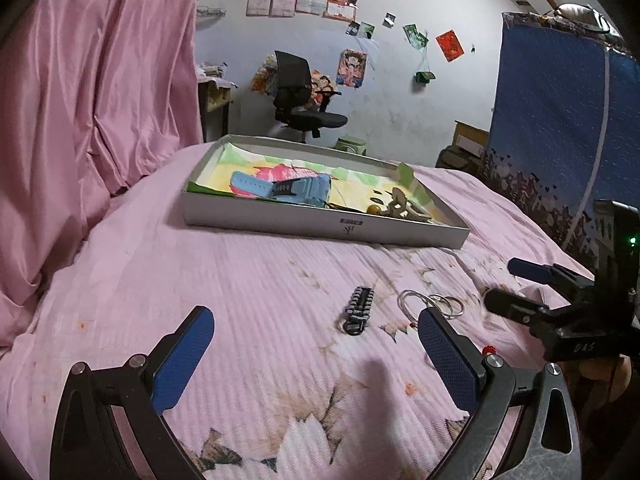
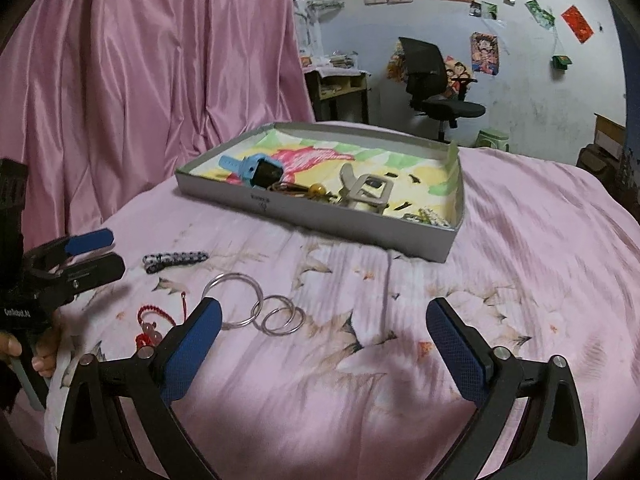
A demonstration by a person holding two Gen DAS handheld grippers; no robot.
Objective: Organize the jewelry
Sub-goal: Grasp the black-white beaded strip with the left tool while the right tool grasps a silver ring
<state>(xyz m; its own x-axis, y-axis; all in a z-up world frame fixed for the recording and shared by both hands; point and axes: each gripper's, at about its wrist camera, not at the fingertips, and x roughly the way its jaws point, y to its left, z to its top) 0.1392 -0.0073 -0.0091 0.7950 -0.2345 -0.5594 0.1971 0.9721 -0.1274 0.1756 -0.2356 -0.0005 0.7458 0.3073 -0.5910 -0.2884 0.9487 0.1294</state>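
1. We hold our left gripper (image 1: pixel 316 354) above the pink bedspread (image 1: pixel 248 280), its fingers spread wide and empty.
2. Our right gripper (image 2: pixel 324 338) hangs likewise, its fingers wide apart with nothing between them.
3. A grey tray (image 2: pixel 420 240) sits farther back on the bed, holding a blue watch (image 2: pixel 256 168), a beige hair clip (image 2: pixel 364 192) and a yellow bead (image 2: pixel 318 190).
4. On the bedspread, outside the tray, lie linked silver rings (image 2: pixel 256 306), a black-and-white braided bracelet (image 2: pixel 176 259) and a red beaded string (image 2: pixel 154 322).

Pink floral bedspread (image 2: pixel 520 240), grey tray (image 2: pixel 360 236), light-blue watch (image 2: pixel 256 168), black-and-white braided bracelet (image 2: pixel 176 260), silver rings (image 2: pixel 256 308).
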